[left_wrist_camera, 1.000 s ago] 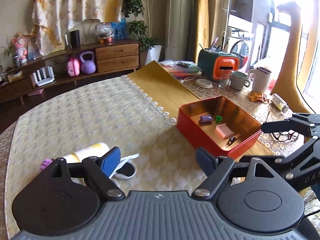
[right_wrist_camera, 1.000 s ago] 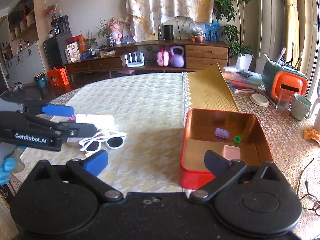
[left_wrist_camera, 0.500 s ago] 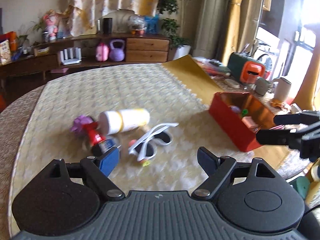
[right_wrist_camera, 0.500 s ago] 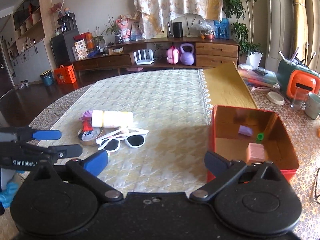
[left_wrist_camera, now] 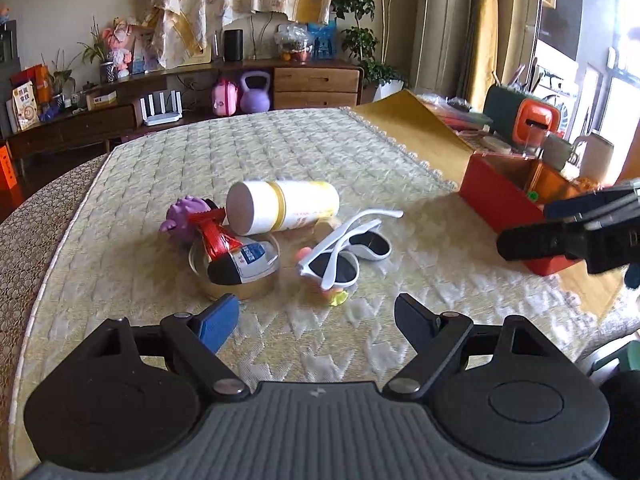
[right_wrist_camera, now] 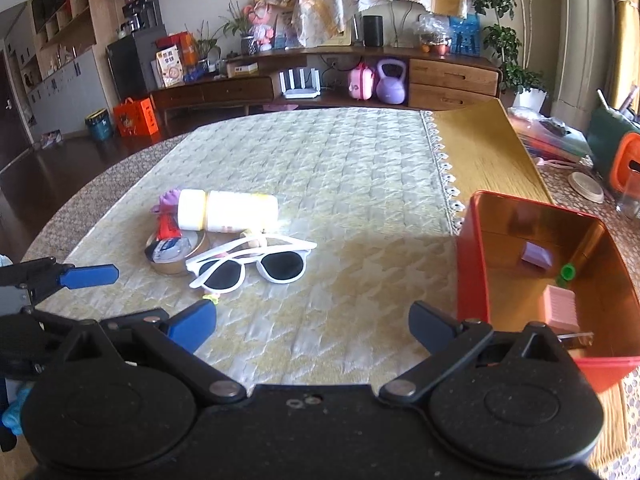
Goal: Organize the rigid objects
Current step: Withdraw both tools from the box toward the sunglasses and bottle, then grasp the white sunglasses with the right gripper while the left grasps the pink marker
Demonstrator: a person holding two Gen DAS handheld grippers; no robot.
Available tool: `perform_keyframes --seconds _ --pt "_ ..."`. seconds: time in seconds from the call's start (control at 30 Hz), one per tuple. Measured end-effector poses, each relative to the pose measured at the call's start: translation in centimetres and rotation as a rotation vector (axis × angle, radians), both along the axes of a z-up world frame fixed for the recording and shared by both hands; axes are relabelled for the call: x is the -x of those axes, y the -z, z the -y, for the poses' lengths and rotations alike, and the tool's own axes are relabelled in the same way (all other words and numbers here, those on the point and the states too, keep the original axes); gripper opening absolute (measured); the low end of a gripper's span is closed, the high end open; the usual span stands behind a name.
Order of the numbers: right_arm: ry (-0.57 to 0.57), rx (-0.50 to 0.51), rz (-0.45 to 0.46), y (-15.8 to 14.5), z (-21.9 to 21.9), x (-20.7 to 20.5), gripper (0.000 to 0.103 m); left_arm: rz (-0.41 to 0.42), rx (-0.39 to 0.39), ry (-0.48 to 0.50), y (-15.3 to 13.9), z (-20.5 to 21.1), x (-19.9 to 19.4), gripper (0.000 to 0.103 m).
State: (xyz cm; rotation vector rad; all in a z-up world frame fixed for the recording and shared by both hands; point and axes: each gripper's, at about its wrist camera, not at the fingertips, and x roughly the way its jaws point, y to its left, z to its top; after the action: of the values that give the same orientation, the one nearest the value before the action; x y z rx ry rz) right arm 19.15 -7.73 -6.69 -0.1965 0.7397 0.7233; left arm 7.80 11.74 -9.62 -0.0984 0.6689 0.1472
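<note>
A small heap lies on the quilted cloth: white sunglasses [left_wrist_camera: 344,252] [right_wrist_camera: 256,266], a white-and-yellow bottle [left_wrist_camera: 280,206] [right_wrist_camera: 228,212] on its side, a purple toy [left_wrist_camera: 182,216], a red-wrapped packet [left_wrist_camera: 218,236] resting on a tape roll [left_wrist_camera: 236,268] [right_wrist_camera: 176,252]. My left gripper [left_wrist_camera: 316,318] is open just short of the heap, nothing between its fingers. My right gripper [right_wrist_camera: 312,326] is open and empty, between the sunglasses and the red box [right_wrist_camera: 472,264] [left_wrist_camera: 500,200]. The box holds a purple block [right_wrist_camera: 536,256], a green piece [right_wrist_camera: 566,272] and a pink block [right_wrist_camera: 562,308].
A bare wooden strip [right_wrist_camera: 484,152] runs behind the box. An orange-and-green holder [left_wrist_camera: 524,116], mugs [left_wrist_camera: 596,156] and a glass stand at the far right. A sideboard [right_wrist_camera: 360,84] with a purple kettlebell lines the back wall. The table's rounded edge [left_wrist_camera: 24,248] curves on the left.
Both views have swung left, away from the red box and onto the heap. The left gripper has sunk nearer the sunglasses and tape roll. Both stay open and empty.
</note>
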Motion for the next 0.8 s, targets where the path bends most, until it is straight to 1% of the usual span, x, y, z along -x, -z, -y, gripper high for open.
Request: perform_keyframes --seconds 0.1,0.27,0.37,0.6,0.63,0.77,0.8 --pt "-0.017 0.014 0.002 0.7 -1.0 -0.8 0.102 -0.013 -0.014 -0.009 1.1 0.1 -0.7 0.085" --pt "-0.049 0.056 0.002 2.2 -2.9 -2.2 0.099 -0.031 -0.009 -0.05 2.7 0.1 -1.9 0.085" --pt "-0.072 0.076 0.0 3.1 -4.0 -3.0 0.094 -0.032 -0.018 -0.059 3.2 0.3 -2.5 0.085" --pt "-0.114 0.102 -0.007 4.8 -5.8 -4.8 0.085 -0.049 -0.009 -0.084 4.5 0.8 -4.1 0.085" --pt "-0.119 0.107 -0.011 5.1 -6.0 -5.0 0.081 -0.047 -0.01 -0.091 4.6 0.9 -4.2 0.085" --pt "-0.142 0.113 -0.024 5.9 -6.6 -5.7 0.079 -0.03 -0.025 -0.104 4.8 1.2 -4.5 0.085" --pt "-0.147 0.112 -0.024 6.0 -6.8 -5.8 0.076 -0.029 -0.026 -0.107 4.8 1.3 -4.6 0.085"
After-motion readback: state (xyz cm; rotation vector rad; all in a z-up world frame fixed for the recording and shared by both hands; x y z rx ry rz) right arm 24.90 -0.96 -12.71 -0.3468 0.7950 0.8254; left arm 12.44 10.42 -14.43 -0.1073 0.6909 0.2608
